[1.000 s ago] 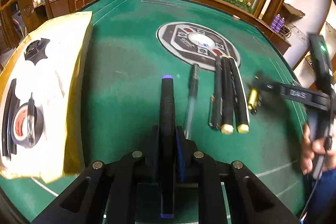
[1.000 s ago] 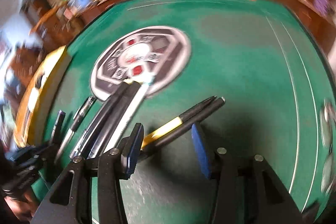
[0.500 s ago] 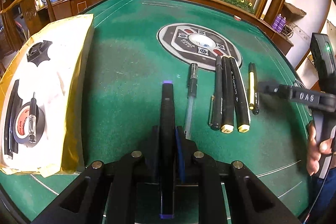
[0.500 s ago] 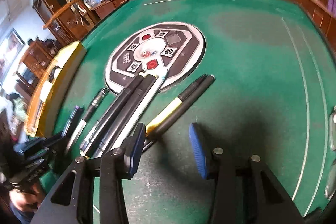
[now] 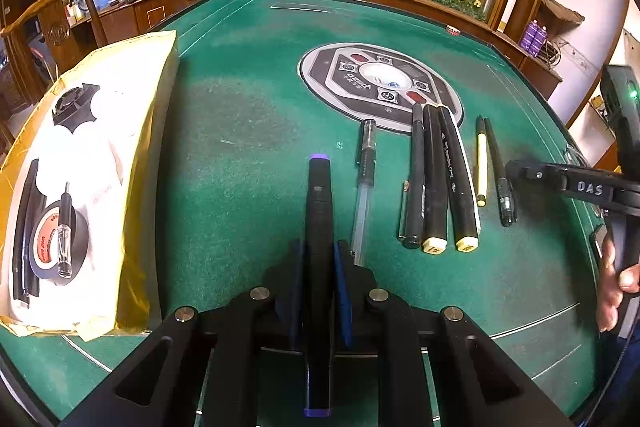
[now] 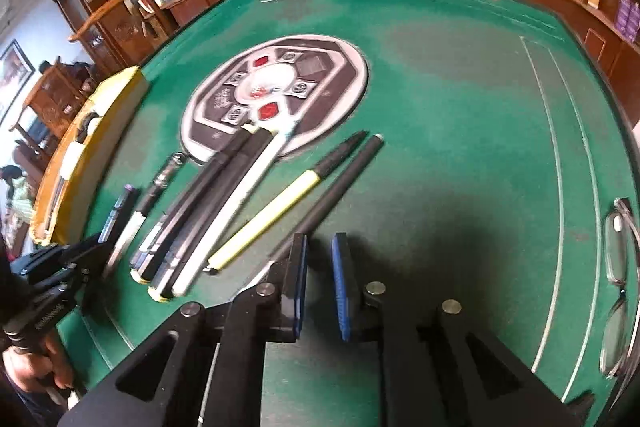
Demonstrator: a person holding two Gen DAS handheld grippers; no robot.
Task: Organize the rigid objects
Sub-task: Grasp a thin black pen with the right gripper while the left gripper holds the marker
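The left gripper (image 5: pixel 319 251) is clamped on a black marker with purple ends (image 5: pixel 319 195), which is held lengthwise between the blue pads, its far end pointing towards the round control panel (image 5: pixel 380 83) set into the green table (image 5: pixel 240 131). No change is seen on this side.

The right gripper (image 6: pixel 320 247) is the one that has changed. A second ago its jaws stood wide around the near ends of the yellow pen (image 6: pixel 276 211) and the slim black pen (image 6: pixel 344 179); now they are closing, with nothing between the pads. Both pens are left flat on the felt, side by side on the near right of the panel. The black pen's near end passes just beside the left pad; whether it is touched cannot be told.

The release is taken to mean that two more pens have been added to the row. That row, near side of the panel, is made up of a clear-barrelled pen (image 5: pixel 366 179) and three thick black markers (image 5: pixel 440 179), whose far tips overlap the panel's rim. The purple marker is judged to be next.

"DAS" can be read on the right gripper in the left wrist view. The panel's lettering and the marker prints are too small to be read.
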